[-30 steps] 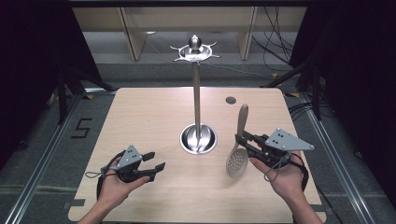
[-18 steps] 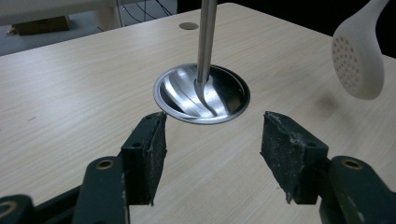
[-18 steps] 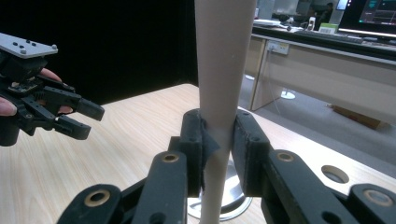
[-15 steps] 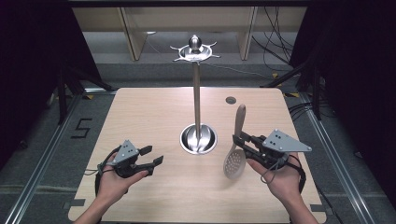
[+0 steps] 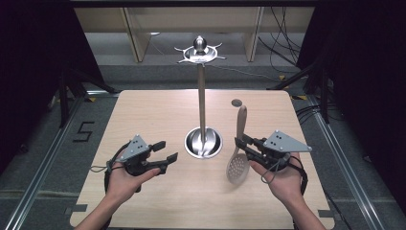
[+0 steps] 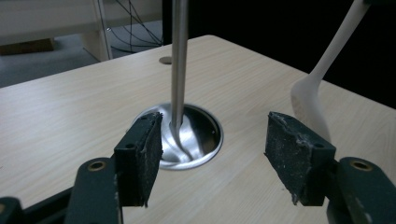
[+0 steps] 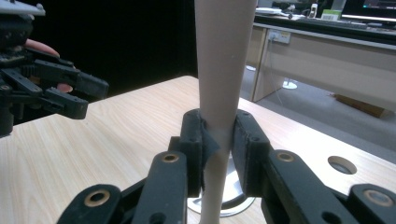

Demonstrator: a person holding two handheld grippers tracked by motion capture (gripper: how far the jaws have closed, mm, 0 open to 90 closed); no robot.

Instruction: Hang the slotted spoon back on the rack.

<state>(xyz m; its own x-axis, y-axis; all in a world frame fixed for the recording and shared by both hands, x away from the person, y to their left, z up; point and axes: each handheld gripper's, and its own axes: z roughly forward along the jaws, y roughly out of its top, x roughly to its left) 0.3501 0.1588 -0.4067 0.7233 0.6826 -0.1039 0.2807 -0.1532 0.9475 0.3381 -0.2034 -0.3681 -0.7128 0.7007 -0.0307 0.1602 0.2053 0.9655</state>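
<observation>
A steel stand with a round dished base and a tall pole, topped by a ring of hooks, stands mid-table. My right gripper is shut on the neck of a beige slotted spoon, handle pointing up and away, perforated head hanging low toward me. In the right gripper view the pads pinch the spoon handle. My left gripper hovers left of the base, open; its jaws have just been opening, nothing between them. In the left gripper view the left gripper faces the pole, with the spoon to the right.
A small round hole sits in the wooden tabletop behind the spoon. Shelving and cables lie beyond the table's far edge. Dark curtains flank both sides.
The left gripper has lifted off the table a little and shifted toward the stand, its jaws spreading slightly. The right gripper and spoon have barely moved.
</observation>
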